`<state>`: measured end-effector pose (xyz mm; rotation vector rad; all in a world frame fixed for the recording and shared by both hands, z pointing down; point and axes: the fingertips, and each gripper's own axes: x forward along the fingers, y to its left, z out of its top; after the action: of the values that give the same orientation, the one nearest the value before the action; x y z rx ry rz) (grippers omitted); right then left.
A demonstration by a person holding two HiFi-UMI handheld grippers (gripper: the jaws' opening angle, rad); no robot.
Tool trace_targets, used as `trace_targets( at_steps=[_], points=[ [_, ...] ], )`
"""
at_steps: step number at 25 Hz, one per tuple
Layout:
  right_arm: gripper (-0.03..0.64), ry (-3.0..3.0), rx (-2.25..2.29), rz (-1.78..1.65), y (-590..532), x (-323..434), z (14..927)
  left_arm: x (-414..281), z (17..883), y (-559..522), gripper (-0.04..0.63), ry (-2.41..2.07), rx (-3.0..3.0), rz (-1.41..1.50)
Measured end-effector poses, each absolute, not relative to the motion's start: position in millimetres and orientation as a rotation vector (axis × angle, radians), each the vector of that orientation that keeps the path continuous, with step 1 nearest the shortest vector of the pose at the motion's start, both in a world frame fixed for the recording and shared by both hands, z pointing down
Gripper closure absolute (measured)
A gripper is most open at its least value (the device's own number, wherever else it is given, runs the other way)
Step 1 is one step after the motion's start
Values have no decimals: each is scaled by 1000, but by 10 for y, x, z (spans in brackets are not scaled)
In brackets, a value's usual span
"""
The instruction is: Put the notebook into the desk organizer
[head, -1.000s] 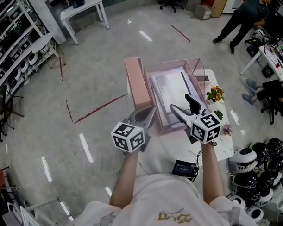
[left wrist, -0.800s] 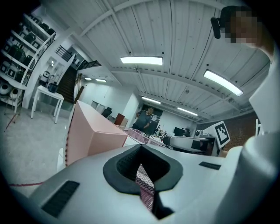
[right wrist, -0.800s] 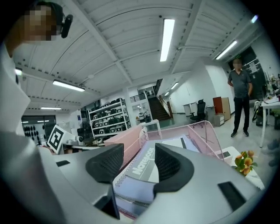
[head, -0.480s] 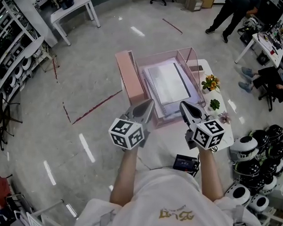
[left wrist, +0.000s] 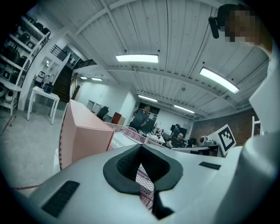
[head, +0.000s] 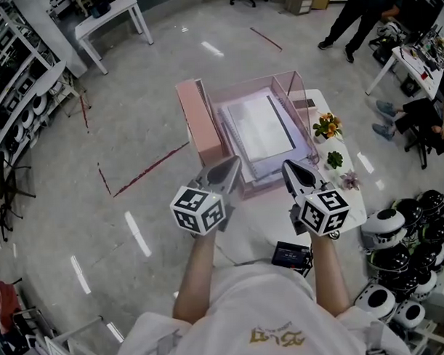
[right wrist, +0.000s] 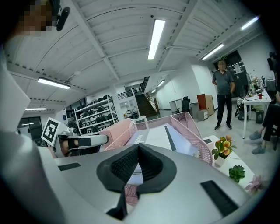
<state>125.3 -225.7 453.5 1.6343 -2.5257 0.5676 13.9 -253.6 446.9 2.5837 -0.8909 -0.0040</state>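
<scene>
Head view: notebook (head: 260, 128) flat in desk organizer (head: 304, 105), long axis pointing away, ahead between left gripper (head: 236, 162) and right gripper (head: 287, 166); both clenched empty; right slightly nearer.

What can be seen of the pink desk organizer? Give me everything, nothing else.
The desk organizer is a pink tray with see-through mesh walls that look like metal, open at the top, standing upright on a white table. A solid-looking pink upright box stands against its left side. A spiral-bound notebook lies flat inside it, on other flat items. The left tool and right tool, both shut, point at its near edge; whether they touch it cannot be told.
</scene>
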Motion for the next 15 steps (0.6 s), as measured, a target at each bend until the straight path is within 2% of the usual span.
trace_targets(
  at_steps=[15],
  points=[
    [607, -2499, 1644, 507, -2257, 1282, 4552, 155, 4522, -2536, 580, -896, 2578, 4]
  ],
)
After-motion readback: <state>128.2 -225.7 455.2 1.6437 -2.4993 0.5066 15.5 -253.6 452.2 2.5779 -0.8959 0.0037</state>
